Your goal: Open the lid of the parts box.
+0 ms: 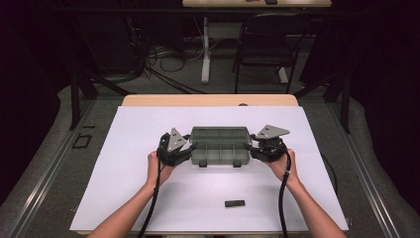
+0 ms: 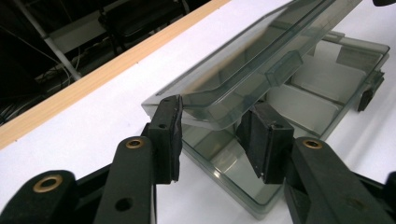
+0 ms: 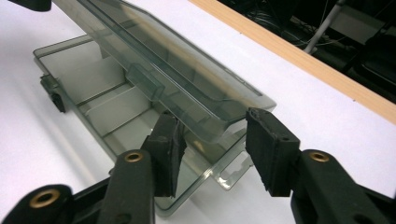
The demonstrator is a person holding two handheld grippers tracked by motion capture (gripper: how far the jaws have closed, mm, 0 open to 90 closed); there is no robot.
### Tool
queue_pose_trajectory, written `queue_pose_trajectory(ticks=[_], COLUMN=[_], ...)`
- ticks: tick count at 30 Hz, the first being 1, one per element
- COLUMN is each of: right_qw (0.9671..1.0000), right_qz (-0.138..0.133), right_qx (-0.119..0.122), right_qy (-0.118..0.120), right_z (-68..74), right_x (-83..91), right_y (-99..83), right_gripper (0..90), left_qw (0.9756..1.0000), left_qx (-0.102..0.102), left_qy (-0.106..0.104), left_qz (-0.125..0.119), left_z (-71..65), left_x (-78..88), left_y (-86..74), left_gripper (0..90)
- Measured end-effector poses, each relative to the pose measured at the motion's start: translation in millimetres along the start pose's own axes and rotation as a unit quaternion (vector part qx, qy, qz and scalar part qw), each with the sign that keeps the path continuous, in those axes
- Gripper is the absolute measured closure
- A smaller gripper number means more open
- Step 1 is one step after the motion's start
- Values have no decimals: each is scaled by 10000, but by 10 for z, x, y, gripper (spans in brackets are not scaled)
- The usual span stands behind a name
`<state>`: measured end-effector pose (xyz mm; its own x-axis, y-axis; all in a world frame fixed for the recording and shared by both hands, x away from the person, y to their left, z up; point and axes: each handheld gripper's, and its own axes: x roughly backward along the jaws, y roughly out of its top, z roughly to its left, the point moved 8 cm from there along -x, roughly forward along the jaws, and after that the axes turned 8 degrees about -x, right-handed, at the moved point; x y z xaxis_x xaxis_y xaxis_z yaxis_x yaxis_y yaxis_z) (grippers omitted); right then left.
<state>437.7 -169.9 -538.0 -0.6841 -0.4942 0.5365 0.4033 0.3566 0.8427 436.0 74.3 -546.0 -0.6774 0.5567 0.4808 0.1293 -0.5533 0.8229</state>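
A smoky clear compartment box [image 1: 220, 146] lies in the middle of the white mat, its hinged lid [image 2: 243, 65] raised at a slant over the tray [image 2: 308, 102]. My left gripper [image 1: 190, 148] is at the box's left end, and its pads [image 2: 170, 135] press on the lid's end corner. At the right end my right gripper [image 1: 247, 148] has the lid's other end [image 3: 177, 70] between its pads [image 3: 268, 140], which touch the lid's edges. The tray's compartments [image 3: 93, 93] look empty. Two black latches hang on the box's front edge, one per gripper view [image 2: 365, 98] [image 3: 56, 98].
A small flat black piece [image 1: 235, 203] lies on the white mat [image 1: 148, 188] near the front edge. The wooden table edge [image 1: 208, 100] runs behind the mat. Beyond it stand a chair [image 1: 262, 44] and cables on the floor.
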Motion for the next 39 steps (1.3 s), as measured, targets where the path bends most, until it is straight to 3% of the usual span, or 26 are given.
queue_pose_trajectory(ticks=[16, 39], right_qw=[9999, 9988], right_qz=[-39, -2], right_qx=[-42, -385], right_qy=[-157, -319], right_z=[-98, -227], right_x=[-18, -105], right_y=[175, 360], right_gripper=[639, 706], left_qw=[9998, 9990], left_qx=[129, 412], left_qy=[-82, -123], left_qz=[-88, -125], left_z=[172, 379], left_x=[-1, -52], left_y=[143, 272], left_gripper=[654, 740])
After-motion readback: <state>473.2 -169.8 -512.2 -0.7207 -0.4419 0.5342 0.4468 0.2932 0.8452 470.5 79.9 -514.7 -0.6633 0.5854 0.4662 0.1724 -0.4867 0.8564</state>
